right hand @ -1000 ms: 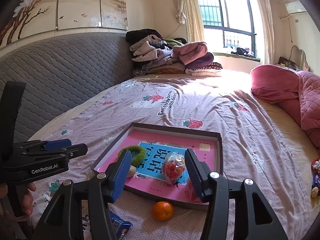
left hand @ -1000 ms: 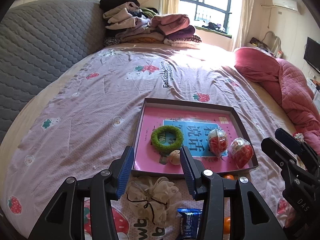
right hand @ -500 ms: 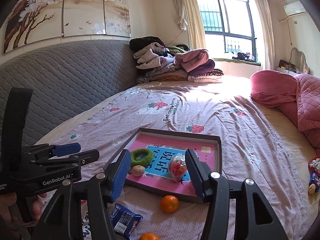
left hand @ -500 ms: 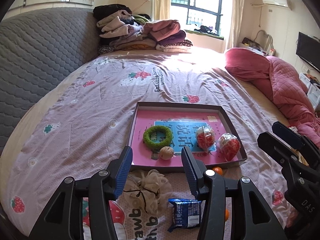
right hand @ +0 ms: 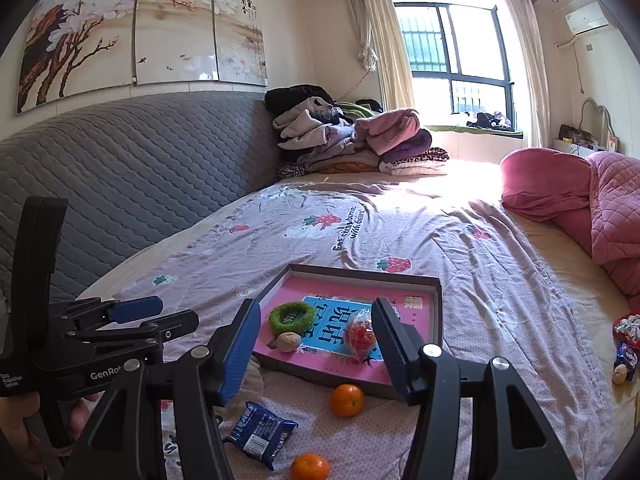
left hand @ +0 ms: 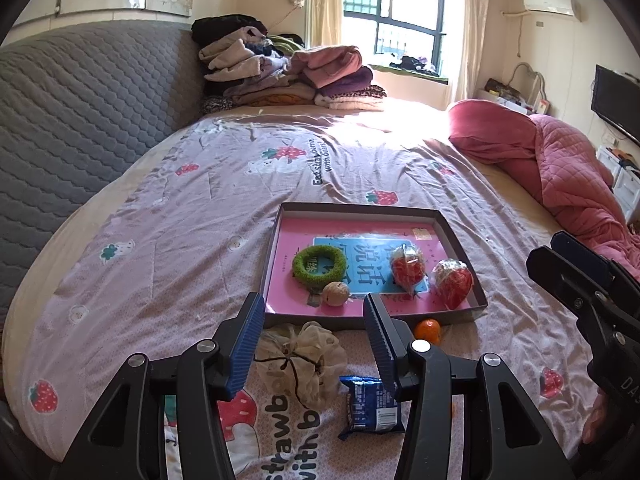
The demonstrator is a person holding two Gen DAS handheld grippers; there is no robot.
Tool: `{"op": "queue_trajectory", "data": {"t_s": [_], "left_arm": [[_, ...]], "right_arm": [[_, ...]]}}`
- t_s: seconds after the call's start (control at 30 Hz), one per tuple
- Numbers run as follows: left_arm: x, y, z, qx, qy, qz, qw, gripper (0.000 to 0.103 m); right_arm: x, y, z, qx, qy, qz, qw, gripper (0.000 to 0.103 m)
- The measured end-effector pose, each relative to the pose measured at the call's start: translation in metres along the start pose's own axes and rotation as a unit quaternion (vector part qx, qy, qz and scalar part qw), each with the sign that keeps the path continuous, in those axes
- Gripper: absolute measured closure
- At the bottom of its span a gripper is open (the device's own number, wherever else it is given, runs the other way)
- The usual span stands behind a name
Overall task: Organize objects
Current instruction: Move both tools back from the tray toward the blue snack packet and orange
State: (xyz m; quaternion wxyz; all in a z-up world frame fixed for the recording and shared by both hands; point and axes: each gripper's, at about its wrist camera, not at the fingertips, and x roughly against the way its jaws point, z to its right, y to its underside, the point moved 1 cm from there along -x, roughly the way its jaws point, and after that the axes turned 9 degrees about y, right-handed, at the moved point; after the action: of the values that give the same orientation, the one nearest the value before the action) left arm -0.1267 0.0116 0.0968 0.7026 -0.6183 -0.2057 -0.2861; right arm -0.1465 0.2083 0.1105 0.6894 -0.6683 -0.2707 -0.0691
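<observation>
A shallow box tray (left hand: pixel 360 208) (right hand: pixel 360 272) with a pink floor lies on the bed. In it are a green ring (left hand: pixel 298 266), a small brown nut-like ball (left hand: pixel 336 293) and two red wrapped items (left hand: pixel 407 266). In front of it lie a cream mesh pouf (left hand: pixel 300 356), a blue snack packet (left hand: pixel 372 408) (right hand: pixel 260 434) and two oranges (right hand: pixel 347 400). My left gripper (left hand: pixel 314 344) hangs open above the pouf, holding nothing. My right gripper (right hand: pixel 316 344) is short of the tray. Its jaws are opening, with nothing between them.
A grey quilted headboard (right hand: pixel 140 184) runs along the left. Folded clothes (left hand: pixel 288 76) are piled at the far end and a pink quilt (left hand: pixel 560 160) lies on the right. Small wrapped things (right hand: pixel 624 356) sit near the bed's right edge.
Both grippers have drawn back from the tray and risen a little. The blue packet and a second orange have come into view in front of it.
</observation>
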Motion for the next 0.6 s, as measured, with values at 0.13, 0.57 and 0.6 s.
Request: {"op": "queue_trajectory", "data": {"t_s": [0.13, 0.57, 0.6], "left_arm": [[0.002, 0.004, 0.001, 0.001, 0.000, -0.003, 1.0000, 0.050], [0.015, 0.011, 0.010, -0.008, 0.009, 0.008, 0.9999, 0.049], [0.015, 0.012, 0.012, -0.010, 0.009, 0.010, 0.9999, 0.048]], "right_arm": [[0.007, 0.000, -0.001, -0.001, -0.002, 0.003, 1.000, 0.046], [0.019, 0.012, -0.001, -0.004, 0.006, -0.002, 1.000, 0.045], [0.019, 0.014, 0.000, -0.004, 0.008, -0.004, 1.000, 0.045]]}}
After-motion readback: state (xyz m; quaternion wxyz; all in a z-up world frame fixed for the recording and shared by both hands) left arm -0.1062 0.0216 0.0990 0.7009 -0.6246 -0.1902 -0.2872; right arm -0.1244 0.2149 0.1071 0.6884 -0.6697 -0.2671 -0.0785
